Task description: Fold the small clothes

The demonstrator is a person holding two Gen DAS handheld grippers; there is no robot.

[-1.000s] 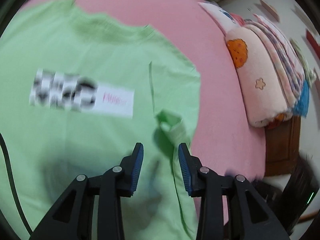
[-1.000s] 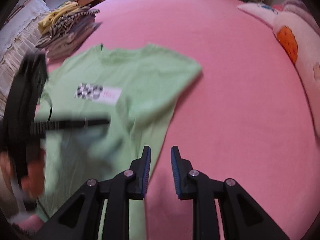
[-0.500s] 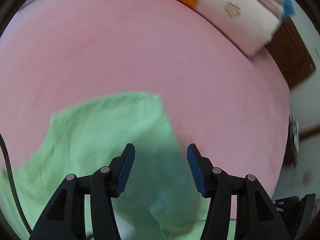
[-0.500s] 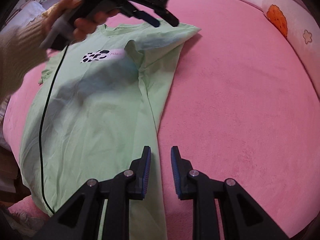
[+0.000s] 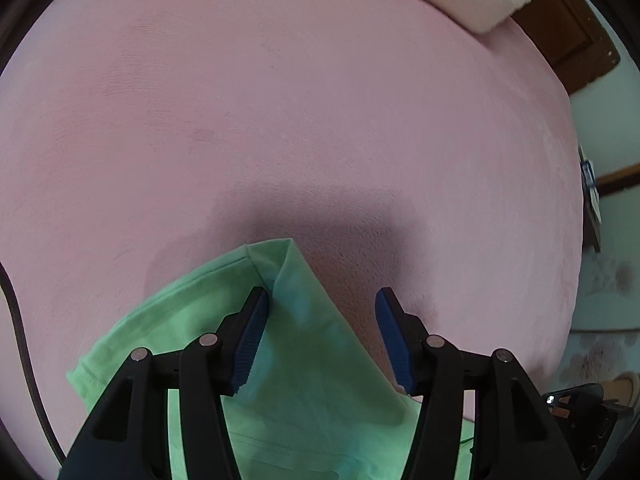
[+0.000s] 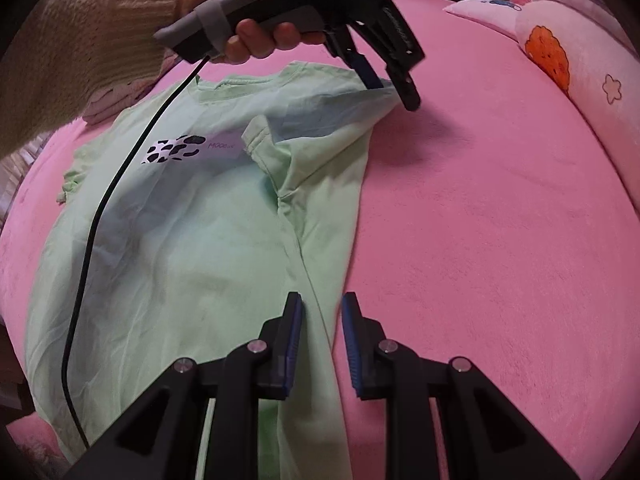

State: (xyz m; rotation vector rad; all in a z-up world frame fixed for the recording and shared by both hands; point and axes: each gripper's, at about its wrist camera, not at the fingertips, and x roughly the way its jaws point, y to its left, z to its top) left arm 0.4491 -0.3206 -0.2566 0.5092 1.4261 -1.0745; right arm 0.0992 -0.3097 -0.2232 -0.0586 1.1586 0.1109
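Left tool (image 5: 320, 304) just opened, straddling green shirt (image 5: 304, 360) corner.

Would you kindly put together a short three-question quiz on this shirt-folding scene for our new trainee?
1. True or false: the green T-shirt lies on a pink blanket.
2. Which part of the shirt is the left gripper over? A) bottom hem B) the shoulder corner by the collar C) the printed patch
3. Fill in: the right gripper hangs open over the shirt's ____ edge, nearest the bare blanket.

Key: 1 true; 2 B; 3 right. The left gripper's jaws have just been opening, and the shirt corner lies loose between them.
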